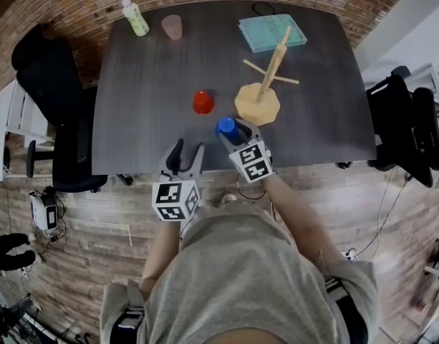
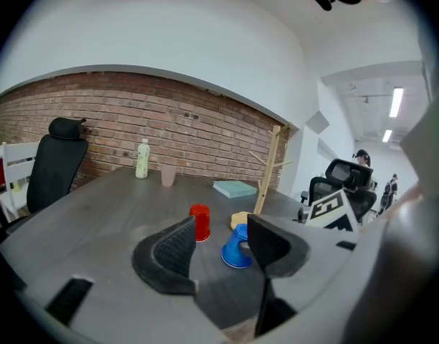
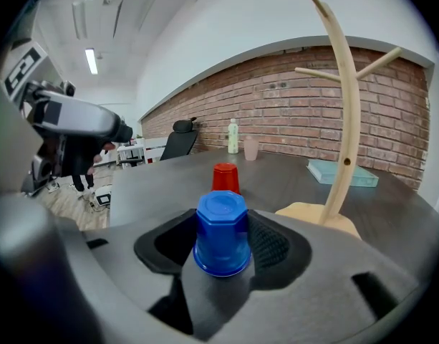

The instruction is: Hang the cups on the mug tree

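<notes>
The tabletop (image 1: 155, 84) is dark grey with a fine wood grain, rectangular, and set against a red brick wall (image 2: 97, 120). The floor (image 1: 83, 228) below it is laid in worn wooden planks. A black office chair (image 1: 54, 84) stands at the left end, and more dark chairs at the right.

The mug tree (image 1: 266, 84) is pale bare wood: a flat many-sided base and a slim upright post, with thin pegs slanting out from it. All its pegs are bare. Behind it, near the wall, lies a flat teal book (image 1: 271, 32). A pale yellow-green bottle (image 1: 135, 16) with a white cap and a translucent pink cup (image 1: 172, 26) stand further left along the wall.

The red cup (image 1: 203, 102) is smooth plastic and stands upside down left of the tree's base. The blue cup (image 3: 222, 231) stands near the front edge, also upside down: wide rim on the tabletop, eight-sided bottom up, long axis vertical. The right gripper (image 1: 235, 133) has its ribbed black jaws closed against the blue cup's flanks. The left gripper (image 2: 220, 239) hovers at the front edge, jaws spread wide with nothing between them.
</notes>
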`<state>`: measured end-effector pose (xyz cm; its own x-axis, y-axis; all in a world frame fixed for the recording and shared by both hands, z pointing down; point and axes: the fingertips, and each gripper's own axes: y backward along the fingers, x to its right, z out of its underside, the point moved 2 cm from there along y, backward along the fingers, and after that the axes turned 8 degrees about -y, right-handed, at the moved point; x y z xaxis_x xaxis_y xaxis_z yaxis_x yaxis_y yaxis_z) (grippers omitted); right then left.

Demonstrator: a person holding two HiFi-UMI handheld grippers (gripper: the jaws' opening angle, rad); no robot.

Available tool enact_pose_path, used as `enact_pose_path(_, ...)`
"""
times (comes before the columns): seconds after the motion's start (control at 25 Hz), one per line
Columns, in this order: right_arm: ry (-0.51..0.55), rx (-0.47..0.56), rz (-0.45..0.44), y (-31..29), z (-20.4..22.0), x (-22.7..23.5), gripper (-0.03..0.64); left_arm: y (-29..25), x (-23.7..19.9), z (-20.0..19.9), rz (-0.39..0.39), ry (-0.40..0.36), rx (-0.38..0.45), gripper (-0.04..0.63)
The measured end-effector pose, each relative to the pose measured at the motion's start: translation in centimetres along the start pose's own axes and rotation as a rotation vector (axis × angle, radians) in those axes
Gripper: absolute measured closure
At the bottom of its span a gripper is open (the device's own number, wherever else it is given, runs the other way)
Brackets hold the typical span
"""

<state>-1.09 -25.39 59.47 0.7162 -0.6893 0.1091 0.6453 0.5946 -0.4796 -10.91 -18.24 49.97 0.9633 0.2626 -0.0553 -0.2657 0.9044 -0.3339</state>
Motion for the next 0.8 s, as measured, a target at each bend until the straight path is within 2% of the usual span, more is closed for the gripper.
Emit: enact_pose_path(0.8, 0.012, 0.116, 0.046, 6.9, -5.1, 0.4, 0.402, 0.4, 2.2, -1.4, 0.066, -0.024, 0.049, 0.38)
